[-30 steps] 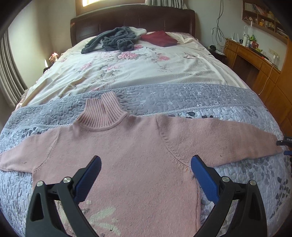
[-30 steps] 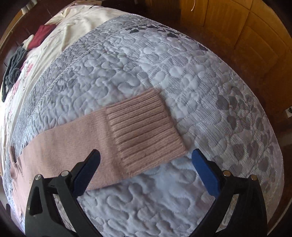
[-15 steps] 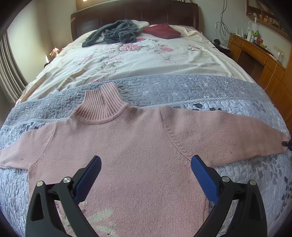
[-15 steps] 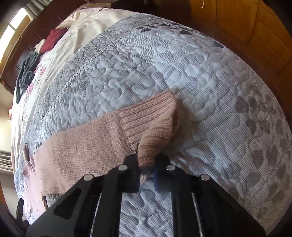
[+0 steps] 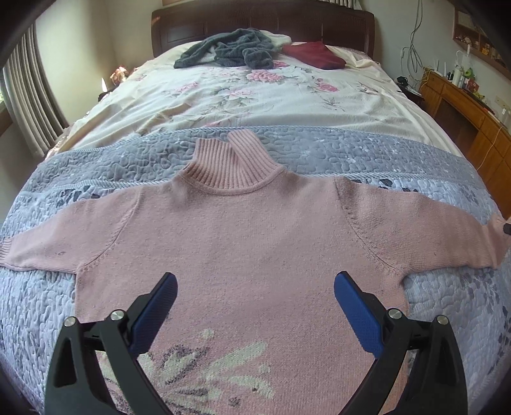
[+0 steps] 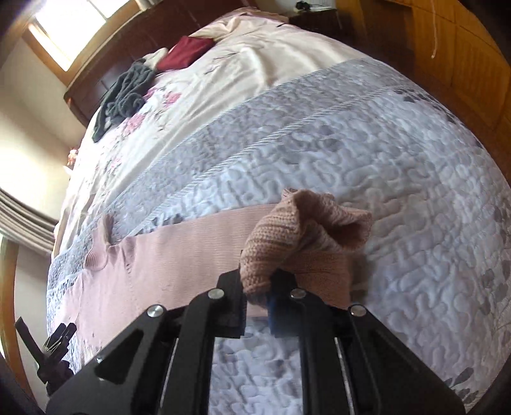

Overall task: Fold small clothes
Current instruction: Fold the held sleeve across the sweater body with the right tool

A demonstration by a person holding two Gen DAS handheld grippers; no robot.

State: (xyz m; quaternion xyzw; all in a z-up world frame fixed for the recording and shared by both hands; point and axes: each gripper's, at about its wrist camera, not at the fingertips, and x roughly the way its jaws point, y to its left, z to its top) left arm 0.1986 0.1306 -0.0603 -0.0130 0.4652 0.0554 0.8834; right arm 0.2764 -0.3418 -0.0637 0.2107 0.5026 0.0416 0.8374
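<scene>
Sweater (image 5: 255, 242), pink knit w/ ribbed turtleneck, is spread flat, front up, on the grey quilted blanket (image 5: 319, 153) across the foot of the bed; both sleeves are stretched out sideways. A pale flower pattern is knitted into the lower front.

Left gripper (image 5: 255, 306) is held above the sweater's lower body, jaws wide apart, nothing between the blue pads (image 5: 153, 313). No contact w/ the fabric can be made out.

Right gripper (image 6: 258, 300) is clamped on the ribbed cuff (image 6: 287, 242) of the sweater's right sleeve. The cuff is bunched and lifted off the blanket, its open end curled upward, while the rest of the sleeve lies flat toward the body. Jaws are pressed together on the knit at the cuff's near corner. In the left wrist view only the sleeve end at the far right edge is seen, w/ a dark bit of the other tool beside it.

Further up the bed, a cream floral sheet (image 5: 255, 95) is laid out; a dark grey garment (image 5: 233, 48) and a folded dark red item (image 5: 313, 54) are placed near the wooden headboard (image 5: 262, 16). A wooden desk (image 5: 463, 102) is seen along the right wall.
</scene>
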